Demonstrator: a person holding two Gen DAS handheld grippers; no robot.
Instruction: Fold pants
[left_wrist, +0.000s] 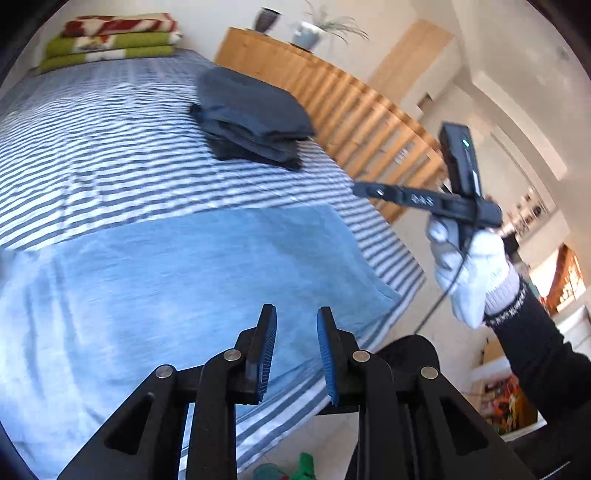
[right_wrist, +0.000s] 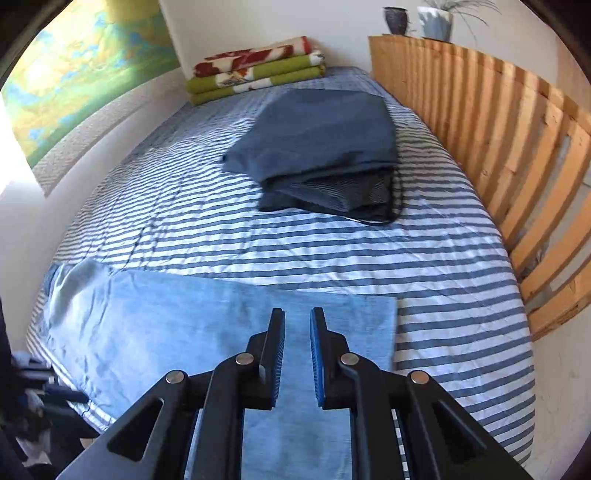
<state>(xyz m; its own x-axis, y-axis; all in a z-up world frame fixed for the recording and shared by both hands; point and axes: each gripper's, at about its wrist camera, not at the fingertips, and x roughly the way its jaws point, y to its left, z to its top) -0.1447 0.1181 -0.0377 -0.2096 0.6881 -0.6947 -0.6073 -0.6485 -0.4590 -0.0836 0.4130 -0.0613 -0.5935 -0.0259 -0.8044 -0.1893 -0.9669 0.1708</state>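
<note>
Right up close in the left wrist view we have our left claw (left_wrist: 295, 321), its blue-padded jaws parted with nothing between them, hanging just over the light blue pants (left_wrist: 177, 280). Those pants lie spread flat across the near end of the bed (left_wrist: 92, 147), reaching toward its near right corner. Further up the striped cover, by the right edge, we see a dark folded stack (left_wrist: 251, 118), and at the far end folded blankets (left_wrist: 110, 37) in green, red and white. Off past the right edge our gloved right hand (left_wrist: 469, 273) grips the handle of the other tool in the air, well apart from the pants; from here we cannot tell how its jaws stand.

Over to the right wrist view: our right claw (right_wrist: 297, 325) is open too, jaws apart and empty, hovering above the light blue pants (right_wrist: 166, 332) near their right edge. The dark folded stack (right_wrist: 321, 147) sits mid-bed, close to the wooden slat rail (right_wrist: 498, 147) along the right edge. The blankets (right_wrist: 255, 70) lie at the far end of the bed (right_wrist: 443, 277), and two pots (right_wrist: 436, 22) stand atop the rail.
</note>
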